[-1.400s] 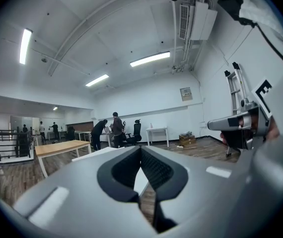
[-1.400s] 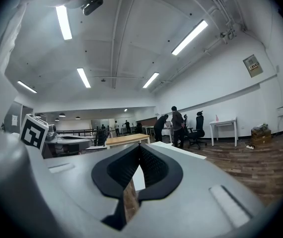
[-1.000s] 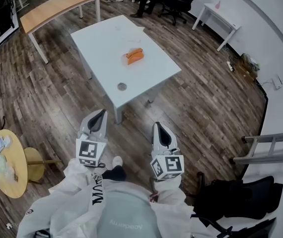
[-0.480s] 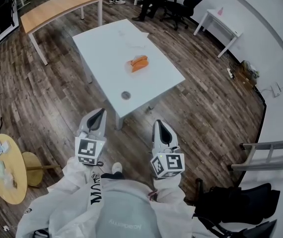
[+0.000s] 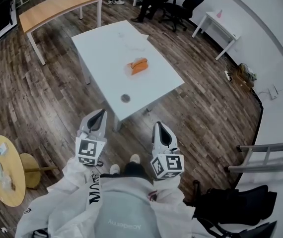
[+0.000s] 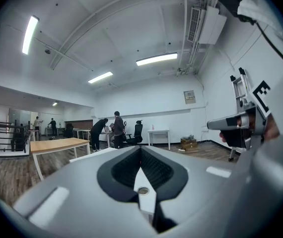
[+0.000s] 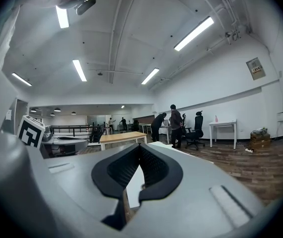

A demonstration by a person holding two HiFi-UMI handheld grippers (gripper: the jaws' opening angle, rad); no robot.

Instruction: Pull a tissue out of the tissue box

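An orange tissue box lies in the middle of a white table ahead of me in the head view. Both grippers are held level at waist height, short of the table's near corner and well away from the box. My left gripper is shut with nothing between its jaws, and its closed tips point toward the table in the left gripper view. My right gripper is also shut and empty, as the right gripper view confirms.
A small round object sits near the table's front edge. A wooden table stands at the back left, and a round yellow side table is at my left. Office chairs, a white desk and a black bag are on the right.
The white table and tissue box have drawn slightly nearer in the head view as I step forward. Both grippers stay shut and keep their pose.
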